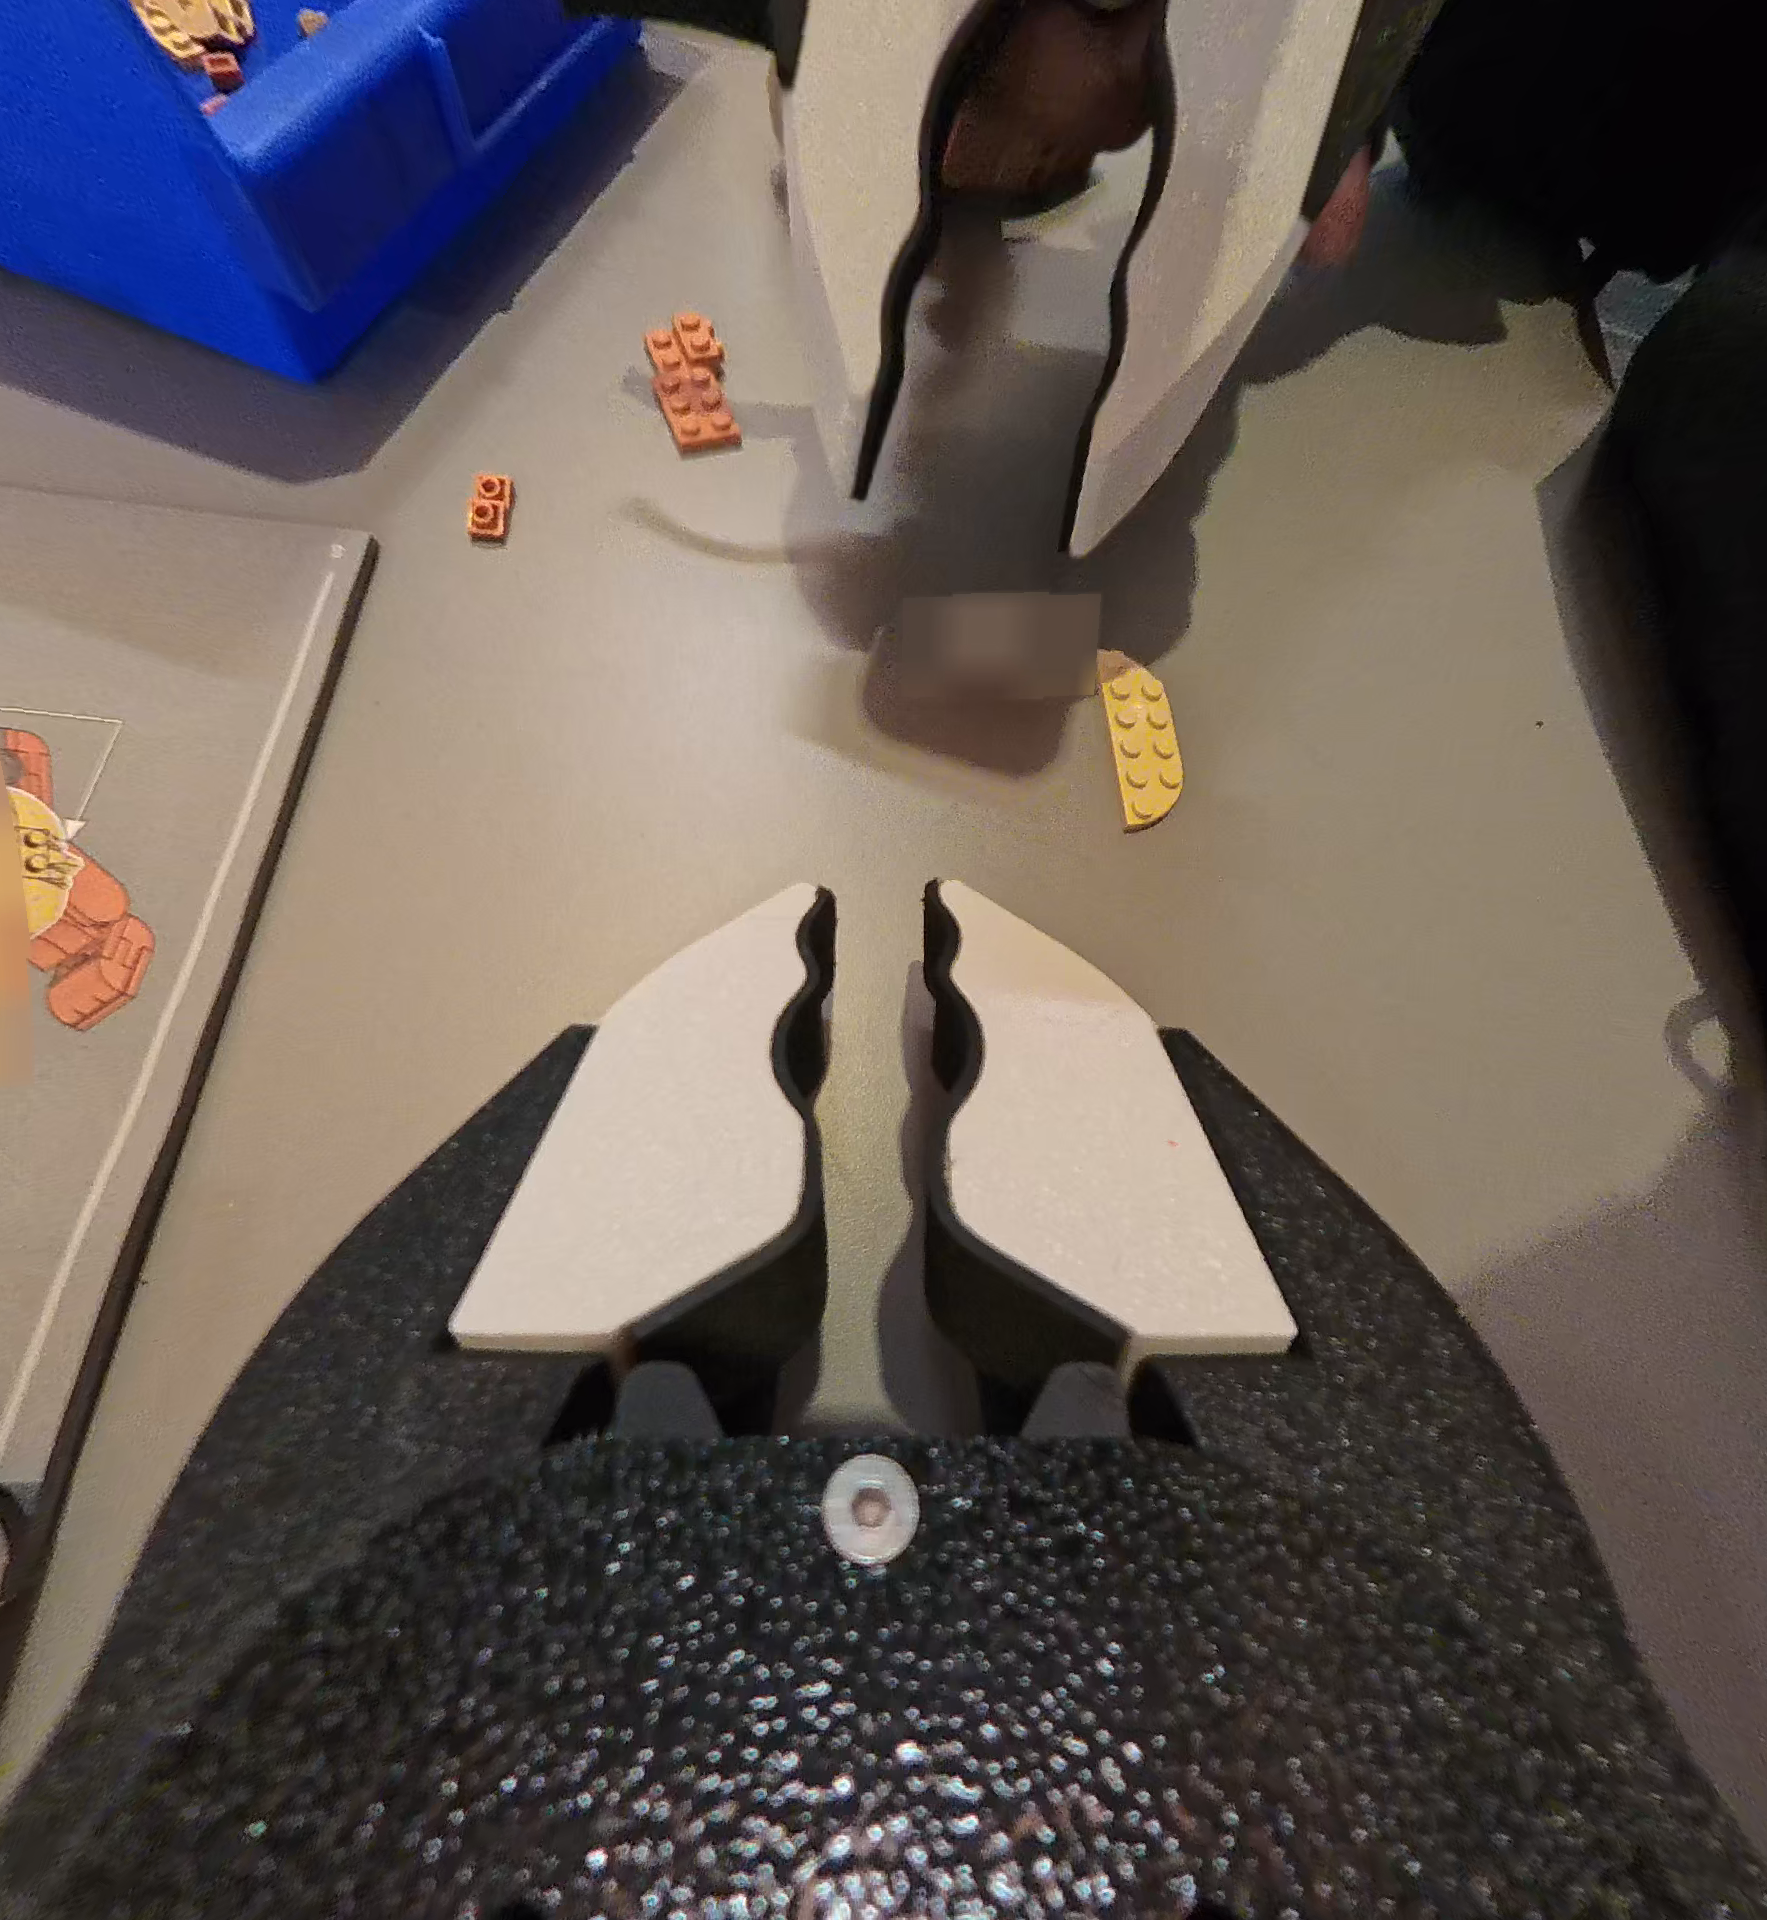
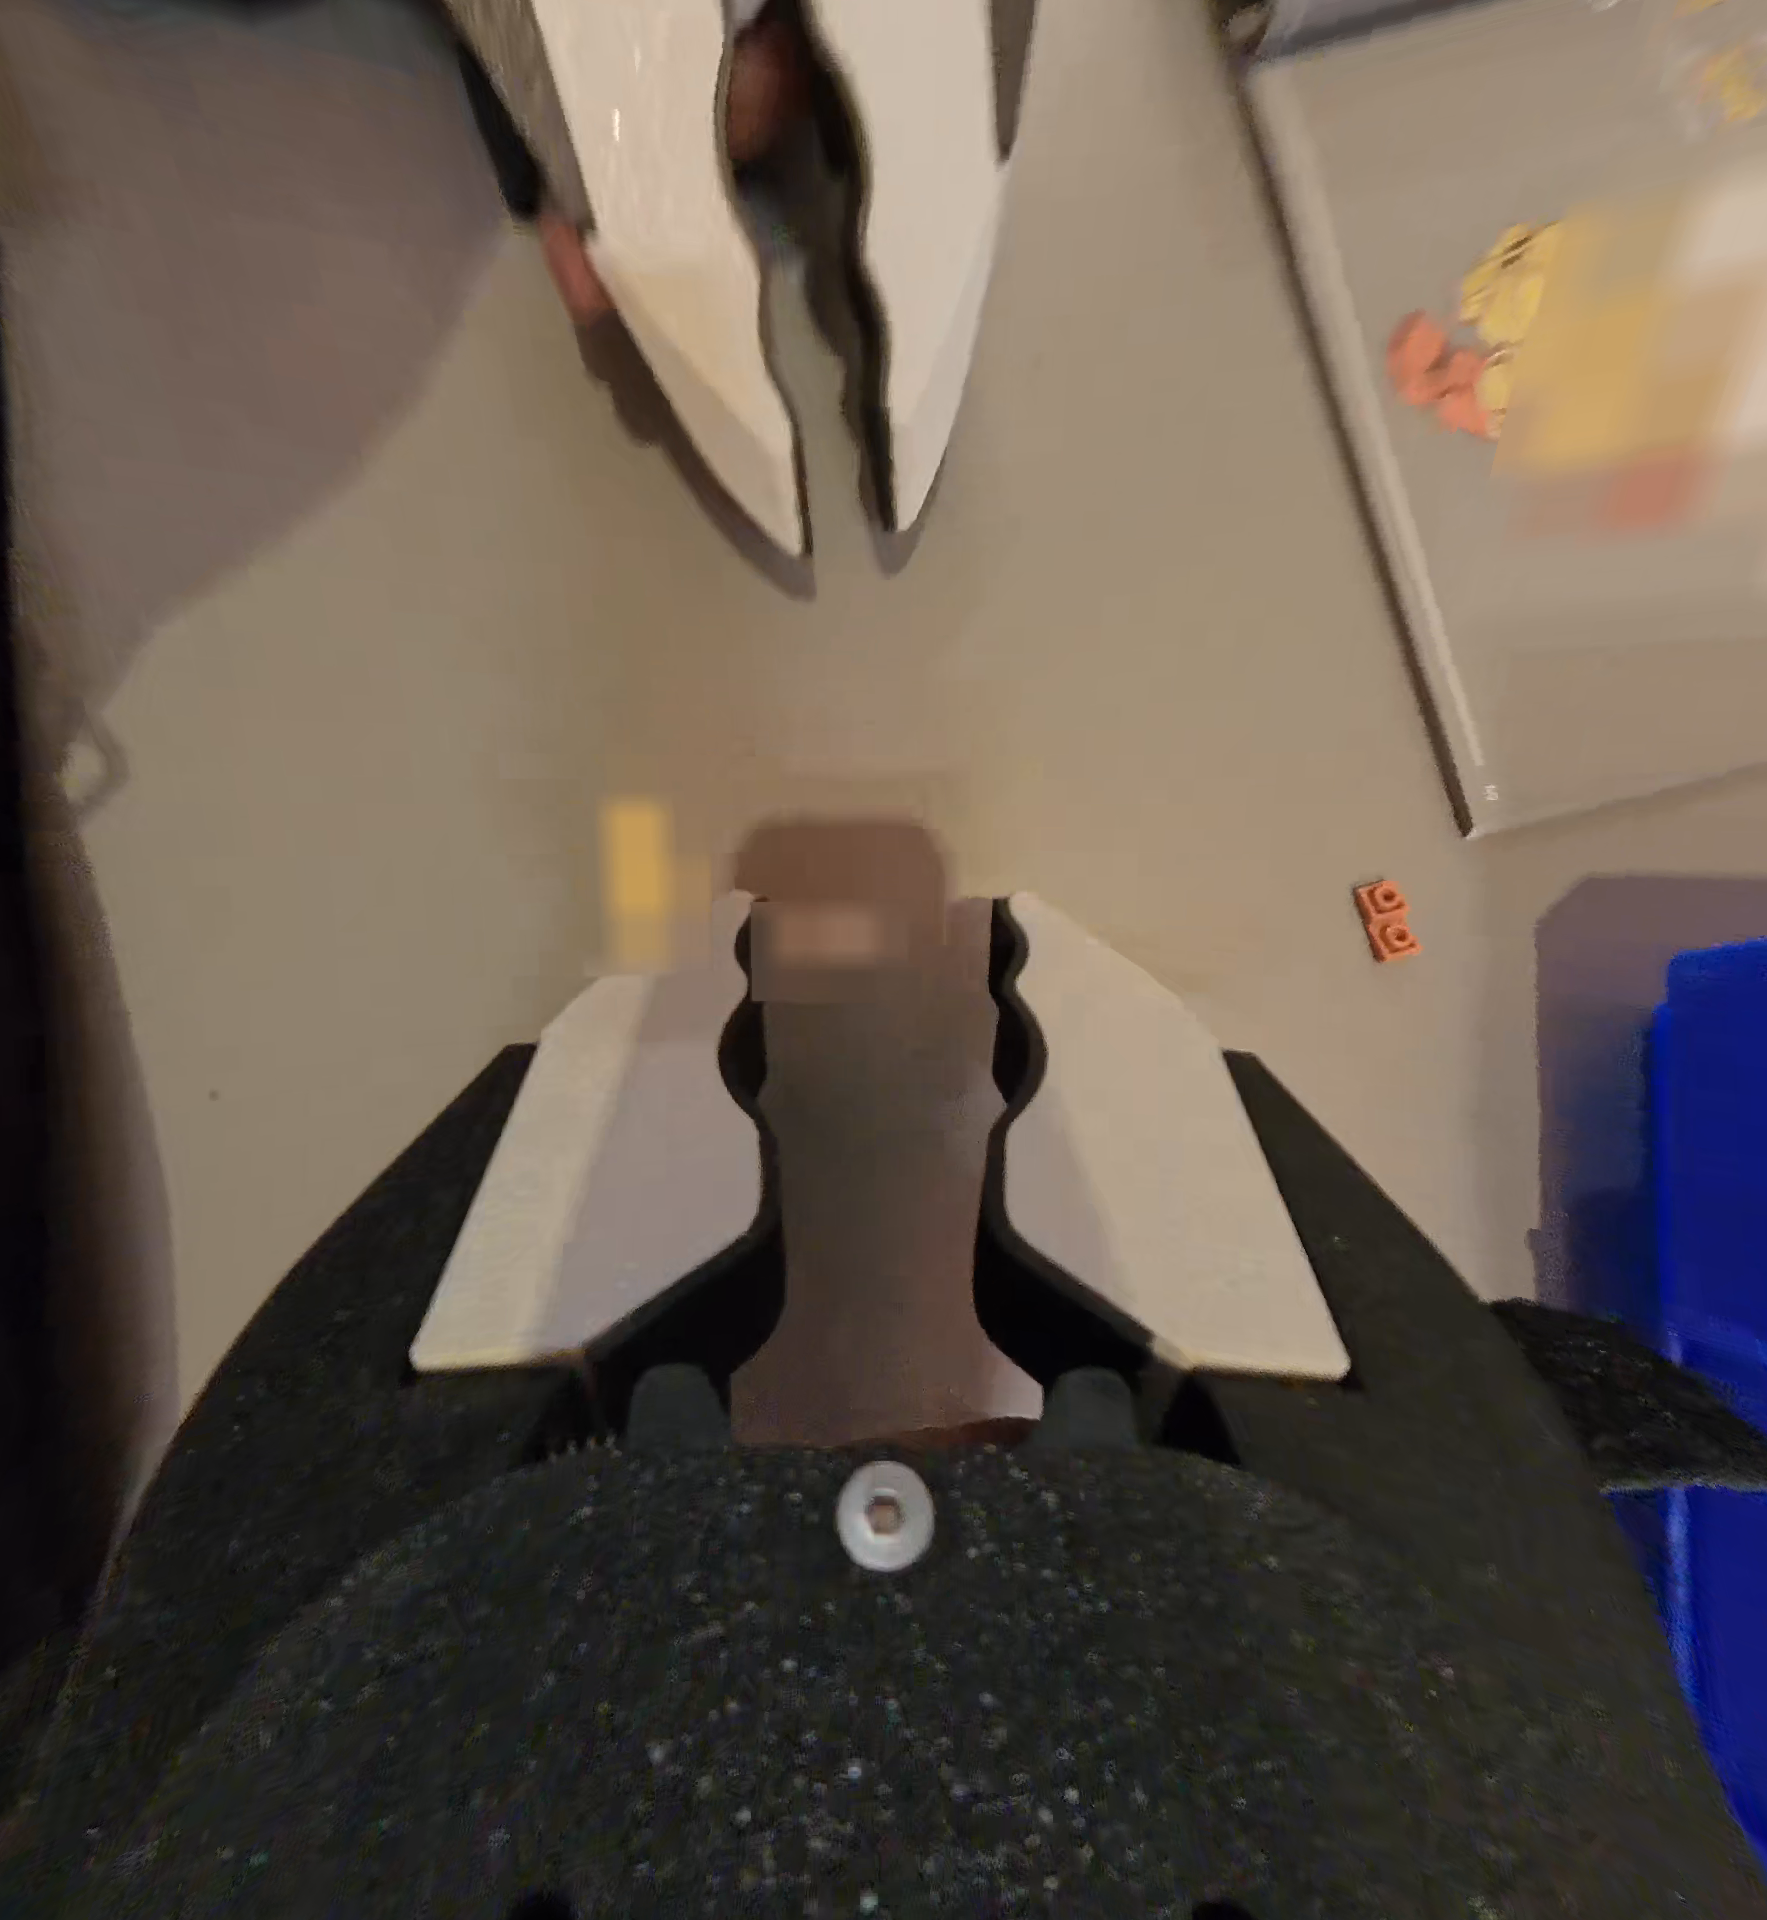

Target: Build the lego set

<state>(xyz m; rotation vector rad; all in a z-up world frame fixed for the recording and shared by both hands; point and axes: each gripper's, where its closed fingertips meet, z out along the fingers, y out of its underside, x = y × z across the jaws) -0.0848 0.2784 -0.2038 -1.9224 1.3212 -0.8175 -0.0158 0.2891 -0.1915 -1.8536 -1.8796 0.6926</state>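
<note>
1. blue bin [image 1: 183, 197] at far left of the table [image 1: 1378, 1039], open top; a few small brown and tan lego bits [image 1: 204, 31] lie in it. the bin also shows at the right edge of my right wrist view, contents hidden there.
2. manual [image 1: 131, 883] lies flat left of my left gripper [image 1: 879, 904], printed picture facing up, part blurred out.
3. my left gripper: fingers slightly apart, narrow gap, nothing between them, hanging over bare table.
4. my right gripper [image 2: 874, 914]: fingers apart, wider gap. a blurred patch covers the spot between the tips, so i can't tell if anything sits there.
5. loose lego on the table: orange plates [image 1: 694, 382], stacked, just left of the right gripper's tips; a small orange 1x2 plate [image 1: 489, 507] nearer the manual; a yellow rounded plate [image 1: 1144, 738] right of the mosaic patch.
6. the mosaic patch lies between the two grippers, under the right gripper's tips; what's beneath it is unreadable.
7. the grippers face each other, tips near but apart.
8. a dark shape fills the right edge of the left view; can't tell what it is.
9. the right wrist view is motion-blurred, small detail lost.
</note>
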